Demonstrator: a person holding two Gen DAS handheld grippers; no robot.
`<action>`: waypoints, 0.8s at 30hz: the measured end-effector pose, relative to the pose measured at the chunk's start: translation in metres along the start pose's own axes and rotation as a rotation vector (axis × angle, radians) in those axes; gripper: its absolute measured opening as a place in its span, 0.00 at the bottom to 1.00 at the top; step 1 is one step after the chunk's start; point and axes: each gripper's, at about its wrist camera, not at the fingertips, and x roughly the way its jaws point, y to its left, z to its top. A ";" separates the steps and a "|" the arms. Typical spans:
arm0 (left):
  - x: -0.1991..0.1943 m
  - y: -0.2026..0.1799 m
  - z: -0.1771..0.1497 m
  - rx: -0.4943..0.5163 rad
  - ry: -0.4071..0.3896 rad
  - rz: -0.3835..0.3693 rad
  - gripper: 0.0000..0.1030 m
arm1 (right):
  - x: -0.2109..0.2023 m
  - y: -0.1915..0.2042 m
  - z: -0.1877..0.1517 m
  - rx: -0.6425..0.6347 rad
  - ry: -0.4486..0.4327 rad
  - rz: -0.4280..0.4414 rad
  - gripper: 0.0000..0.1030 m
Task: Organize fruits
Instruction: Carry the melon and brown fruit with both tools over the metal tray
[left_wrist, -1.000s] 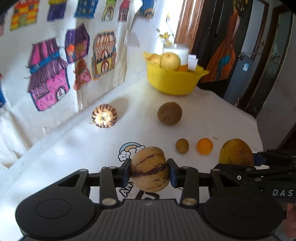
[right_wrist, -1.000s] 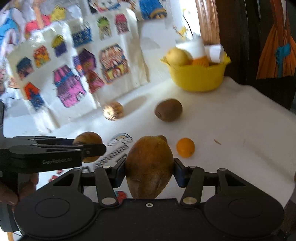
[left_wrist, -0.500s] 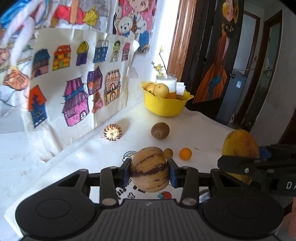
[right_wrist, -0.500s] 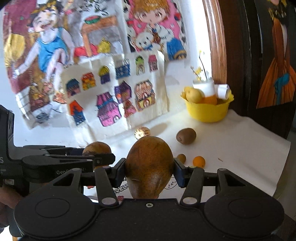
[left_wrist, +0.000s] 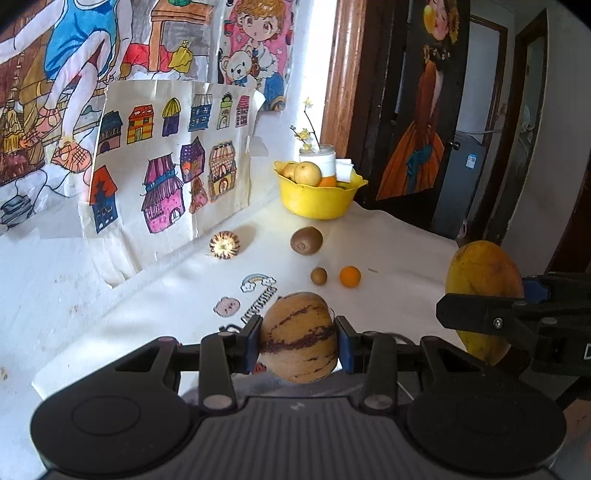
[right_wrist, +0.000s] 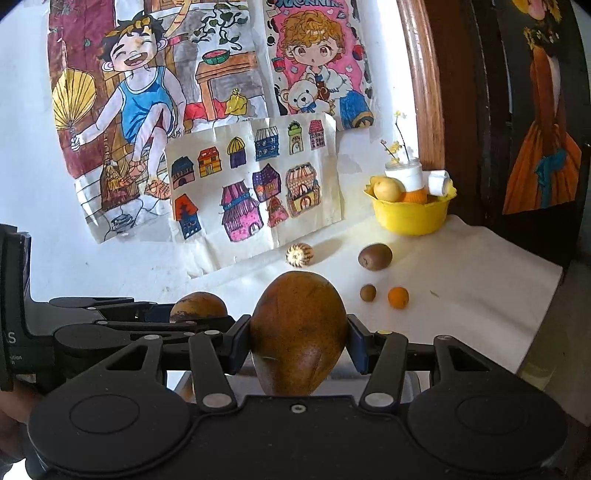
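You're gripping a striped melon (left_wrist: 298, 336) in the left tongs (left_wrist: 298, 341), low centre, and clamping a mango (right_wrist: 299, 334) in the right tongs (right_wrist: 298, 345). Farther up the tabletop (left_wrist: 399, 251), four loose fruits are waiting; the yellow bowl (left_wrist: 314, 201) is holding several. Only the left view is showing the mango's yellow flank.

We see a home: children's coloured drawings (right_wrist: 255, 184) taped to a white wall, a cloth-covered table (left_wrist: 388, 251) bearing a yellow fruit bowl (left_wrist: 317, 199), a flower jar (left_wrist: 317, 158), and a dark wooden door (left_wrist: 417, 92) beside it.
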 end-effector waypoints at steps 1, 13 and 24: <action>-0.002 -0.003 -0.004 0.001 0.003 -0.001 0.43 | -0.003 -0.001 -0.004 0.005 0.004 -0.004 0.53; -0.002 -0.023 -0.042 0.004 0.071 -0.020 0.43 | -0.008 -0.020 -0.047 0.048 0.077 -0.035 0.53; 0.026 -0.032 -0.060 0.005 0.137 -0.036 0.43 | 0.028 -0.042 -0.074 0.072 0.180 -0.070 0.53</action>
